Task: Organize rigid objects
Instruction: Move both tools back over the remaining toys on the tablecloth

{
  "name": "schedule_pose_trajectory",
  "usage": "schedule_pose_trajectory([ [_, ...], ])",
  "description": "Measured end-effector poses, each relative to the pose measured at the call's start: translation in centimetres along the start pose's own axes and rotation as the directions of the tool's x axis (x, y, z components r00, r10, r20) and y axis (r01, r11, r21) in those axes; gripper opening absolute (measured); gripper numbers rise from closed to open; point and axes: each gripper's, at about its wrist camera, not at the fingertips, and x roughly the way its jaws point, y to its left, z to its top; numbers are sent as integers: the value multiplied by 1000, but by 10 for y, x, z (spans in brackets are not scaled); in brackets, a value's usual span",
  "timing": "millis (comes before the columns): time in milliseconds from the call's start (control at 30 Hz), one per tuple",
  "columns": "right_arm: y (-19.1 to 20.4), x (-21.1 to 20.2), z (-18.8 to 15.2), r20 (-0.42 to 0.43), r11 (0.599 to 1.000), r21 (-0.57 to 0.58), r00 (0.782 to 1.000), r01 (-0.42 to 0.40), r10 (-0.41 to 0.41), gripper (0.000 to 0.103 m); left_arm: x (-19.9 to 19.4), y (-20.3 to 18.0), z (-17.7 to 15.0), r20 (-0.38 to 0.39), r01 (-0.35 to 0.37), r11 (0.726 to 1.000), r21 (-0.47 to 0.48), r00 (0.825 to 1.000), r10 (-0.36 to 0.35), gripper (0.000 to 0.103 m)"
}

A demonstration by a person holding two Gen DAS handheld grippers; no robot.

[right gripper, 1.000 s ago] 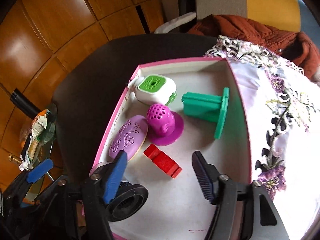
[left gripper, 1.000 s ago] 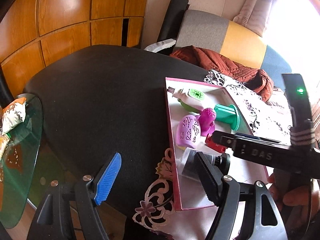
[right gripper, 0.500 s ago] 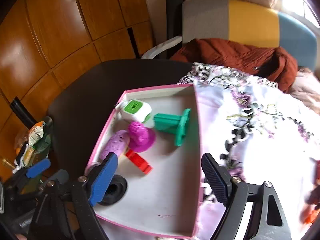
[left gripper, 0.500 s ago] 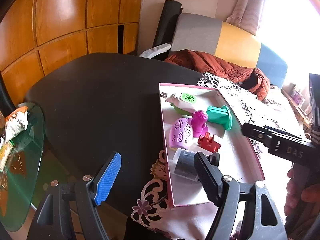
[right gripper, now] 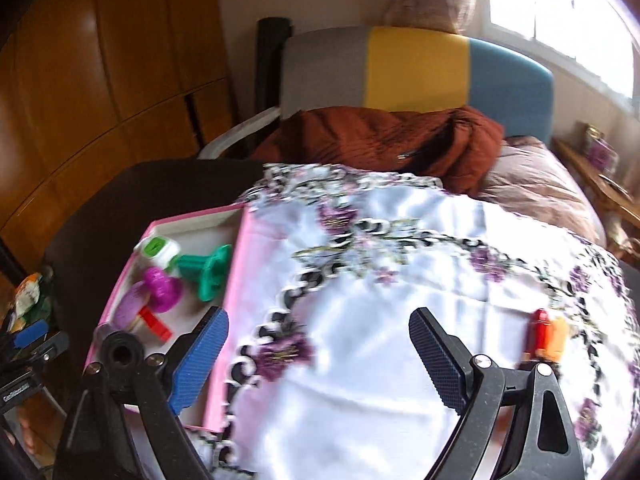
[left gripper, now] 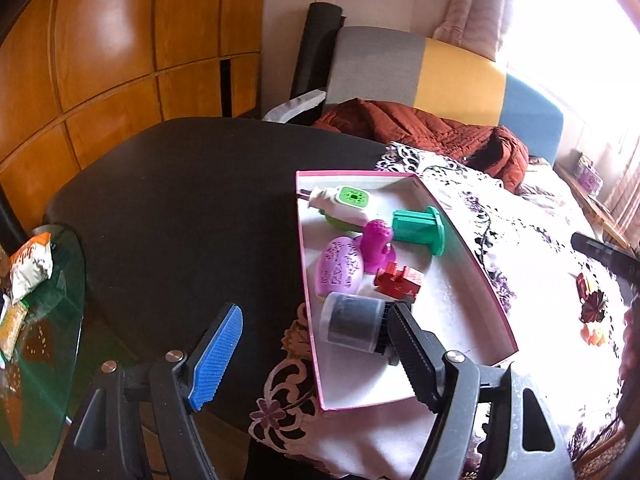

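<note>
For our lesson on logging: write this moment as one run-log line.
right tool: open, empty, jaws just opened, over floral cloth | left tool: open, empty | pink box: six items inside | loose items on cloth

A black tabletop (left gripper: 168, 208) is carrying a floral cloth (right gripper: 380, 280); a pink-rimmed box (left gripper: 472, 248) and small red-orange pieces (right gripper: 544, 334) are lying on it.

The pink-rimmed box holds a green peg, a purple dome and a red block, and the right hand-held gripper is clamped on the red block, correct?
Not quite. The right hand-held gripper is open and empty, over the floral tablecloth. The red block lies in the pink-rimmed box with the green peg and purple dome, as the left wrist view shows.
</note>
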Motion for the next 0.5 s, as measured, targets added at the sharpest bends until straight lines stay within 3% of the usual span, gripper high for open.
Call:
schedule_pose_trajectory([
  [300,-105,-30,4,37,971,146,980,190,-197,98,-1,-28,5,4,29,998,63,1000,-29,76],
  [500,-177,-44,-8,32,896,296,934,332,-357,102,-1,-58,8,6,62,988,143,998,-63,76],
])
